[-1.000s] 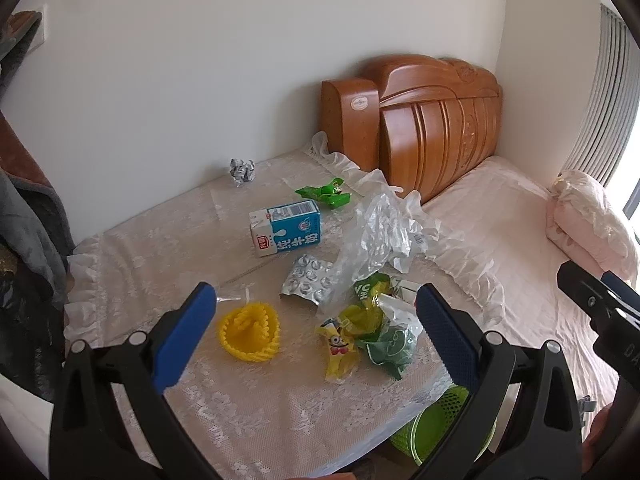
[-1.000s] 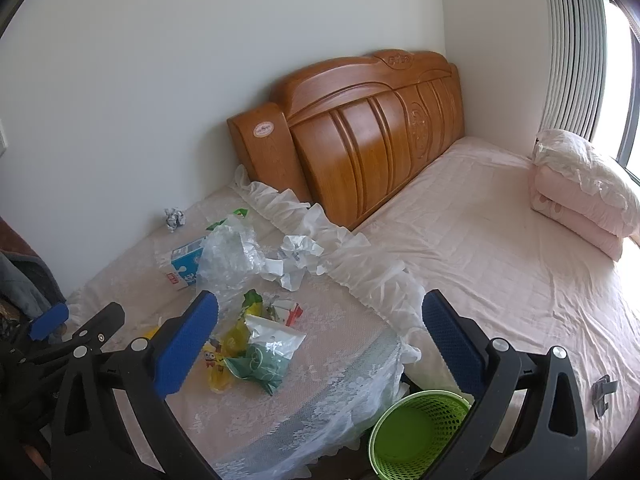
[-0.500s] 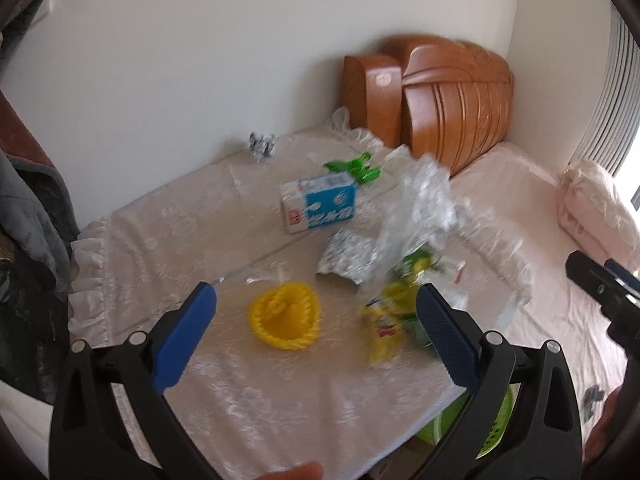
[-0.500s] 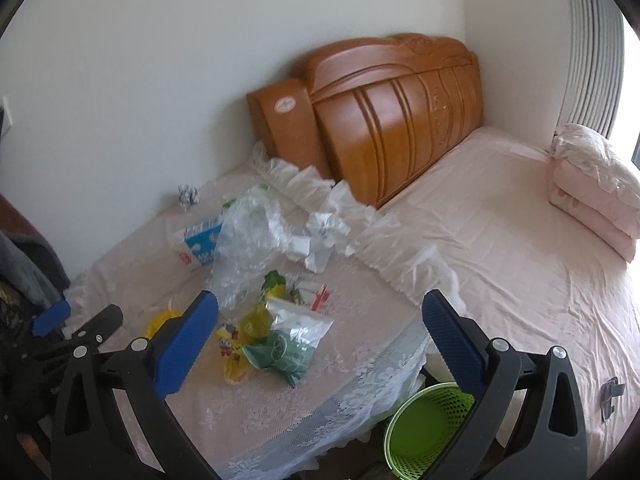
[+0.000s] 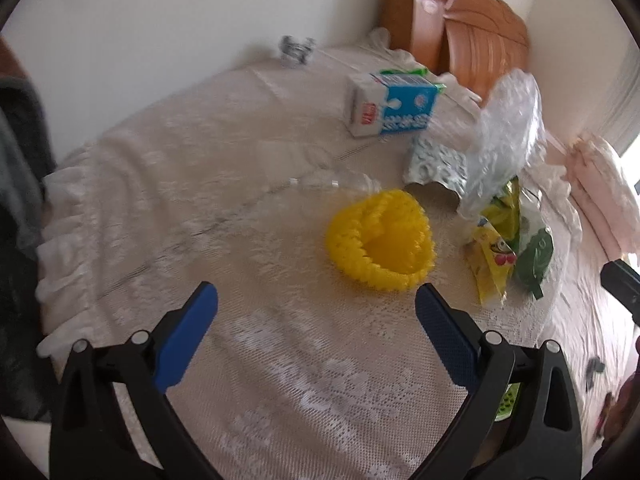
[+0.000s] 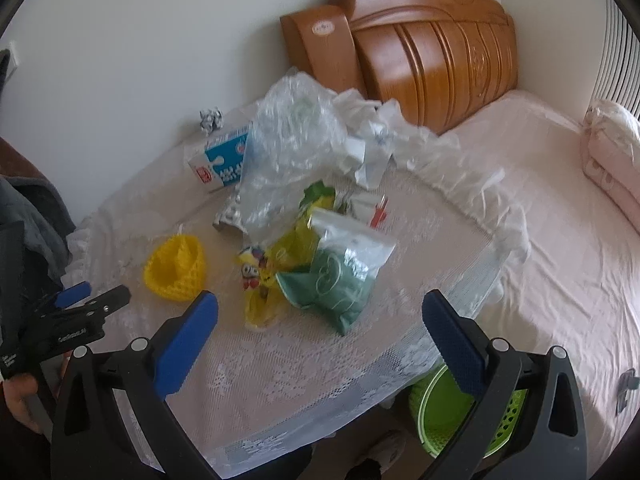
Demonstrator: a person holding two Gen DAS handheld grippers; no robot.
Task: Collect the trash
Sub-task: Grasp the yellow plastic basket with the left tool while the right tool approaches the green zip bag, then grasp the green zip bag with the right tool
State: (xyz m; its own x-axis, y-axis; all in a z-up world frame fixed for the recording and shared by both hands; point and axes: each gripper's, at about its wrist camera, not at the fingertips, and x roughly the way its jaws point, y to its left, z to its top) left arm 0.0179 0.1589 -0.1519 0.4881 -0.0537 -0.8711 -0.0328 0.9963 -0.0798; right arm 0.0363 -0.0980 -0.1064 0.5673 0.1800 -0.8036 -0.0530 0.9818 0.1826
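Two claws are both standing wide and empty over the lace-covered tabletop (image 6: 304, 364). Compared with a second ago, the left claw (image 5: 316, 304) is sitting much closer to the trash: the yellow mesh net (image 5: 382, 240) is now lying just beyond its tips, slightly right of centre, where before it was farther off. The right claw (image 6: 320, 314) is likewise nearer, facing the green pouch (image 6: 340, 280) and the yellow snack wrapper (image 6: 260, 276). Judgement: the approach is under way, nothing is collected yet, and the net looks like the left claw's first pick.

Materials: the net is soft, ribbed and cup-shaped, likely to crush under a pinch. The clear plastic bag (image 6: 288, 148) is crinkled and glossy. The milk carton (image 5: 392, 104), far on the tabletop, is a stiff box. The green bin (image 6: 460, 412), perforated plastic, is standing on the floor near the tabletop's right corner.
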